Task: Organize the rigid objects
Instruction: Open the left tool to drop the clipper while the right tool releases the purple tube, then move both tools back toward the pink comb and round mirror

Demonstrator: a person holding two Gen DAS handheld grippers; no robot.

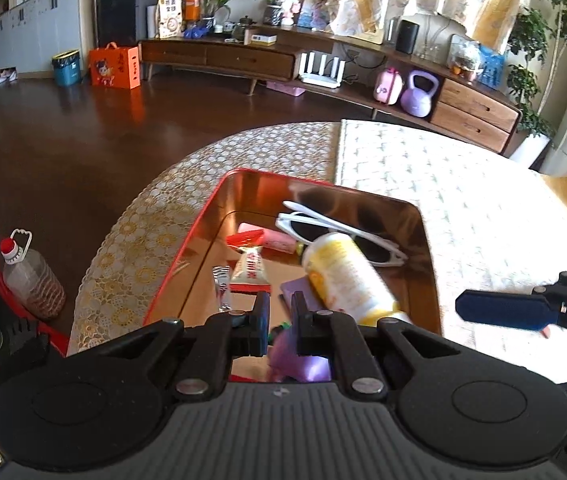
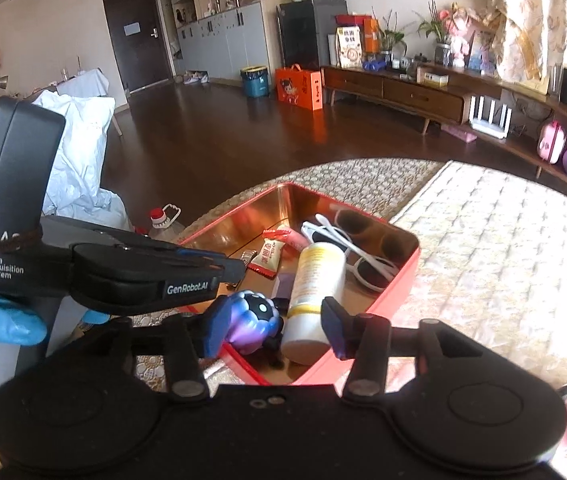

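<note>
L to R: left tool (image 1: 280,322) sits low over the near end of the red tin (image 1: 187,236), jaws narrowed w/ the purple toy (image 1: 303,364) between/below them; can't tell if it's gripped. Toy looks like hard, light, glossy plastic, prob slippery, so take it across the round body. Mid-tin: snack packet (image 2: 269,258), white bottle (image 2: 315,280) lying down – stiff, may roll, grab mid-barrel. White sunglasses (image 2: 367,264) by the far right wall look fragile; hold by the frame. Right tool (image 2: 275,330) is spread wide, holding nothing, near the tin's near corner on the tabletop (image 2: 483,248).
</note>
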